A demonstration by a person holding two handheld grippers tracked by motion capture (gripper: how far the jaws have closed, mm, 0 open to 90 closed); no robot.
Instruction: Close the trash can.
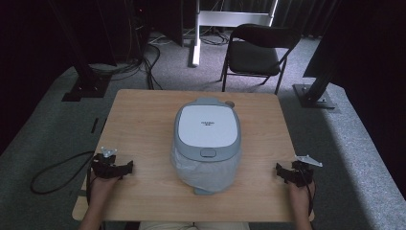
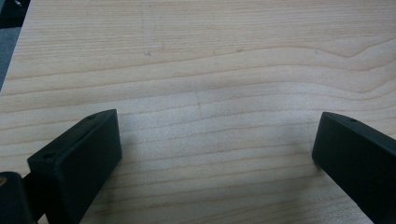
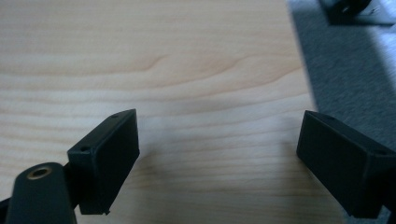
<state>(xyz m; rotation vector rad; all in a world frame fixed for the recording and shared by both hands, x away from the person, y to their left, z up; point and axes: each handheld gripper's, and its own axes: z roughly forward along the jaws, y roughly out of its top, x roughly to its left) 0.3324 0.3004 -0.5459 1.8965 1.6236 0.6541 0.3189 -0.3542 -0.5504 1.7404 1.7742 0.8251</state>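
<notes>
Tools rest released at the table edges, left tool and right tool flanking the rice cooker.

High view: from above, facing forward and down, far off. Gripper views: riding low, close over the table, along left tongs and right tongs. Shared: wood between jaws.

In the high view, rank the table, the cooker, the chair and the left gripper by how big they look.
1. Table, clearly the largest.
2. Cooker, which sits in the middle of the table.
3. Chair, though it stands farther from the camera, so its real size is unsure.
4. Left gripper, the smallest.
</notes>
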